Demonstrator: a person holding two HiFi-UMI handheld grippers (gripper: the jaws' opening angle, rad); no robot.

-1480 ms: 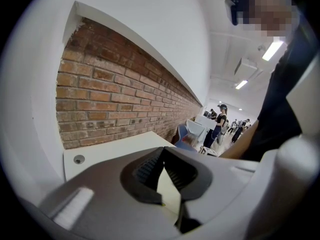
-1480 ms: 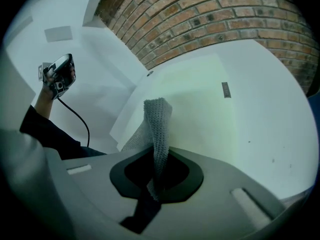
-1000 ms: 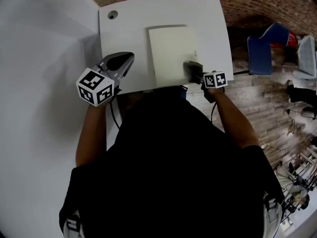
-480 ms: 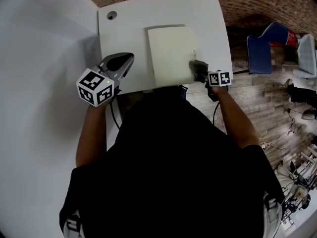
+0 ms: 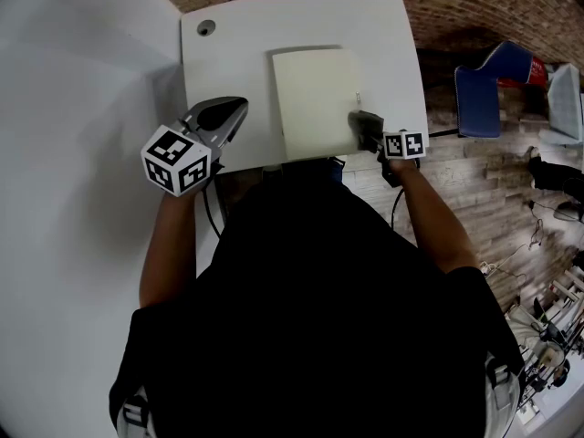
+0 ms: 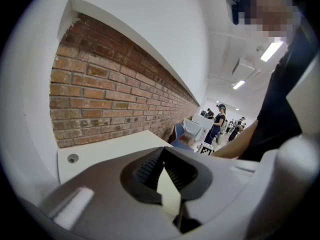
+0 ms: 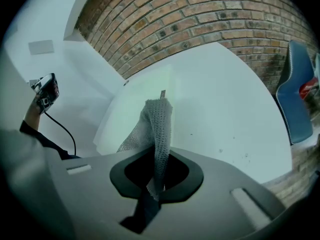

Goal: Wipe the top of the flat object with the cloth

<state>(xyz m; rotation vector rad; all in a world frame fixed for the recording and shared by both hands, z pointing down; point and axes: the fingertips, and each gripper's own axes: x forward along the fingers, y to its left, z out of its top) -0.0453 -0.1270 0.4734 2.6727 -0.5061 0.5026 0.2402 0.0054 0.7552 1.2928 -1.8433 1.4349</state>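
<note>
Right hand-held gripper (image 5: 356,120) is at the flat object's (image 5: 315,99) near right corner, jaws clamped tight on the cloth (image 7: 159,121). In the right gripper view the grey mesh stands up out of the jaws and folds over towards the flat object's pale top. The cloth meets it only at that corner, and the rest of the top is uncovered.

The flat object lies flat on the white desk (image 5: 383,35), square to the desk's near edge and a little right of its middle.

Left hand-held gripper (image 5: 235,109) hovers just left of the flat object, above the desk's near edge. Its tips are together and nothing is between them, as the left gripper view (image 6: 162,151) shows. Its marker cube (image 5: 175,161) sits nearer the person than the flat object does.

Beyond the flat object's far left corner, a round grommet hole (image 5: 207,27) marks the desk. Well to the flat object's right stands a blue chair (image 5: 493,85) on the wooden floor.
</note>
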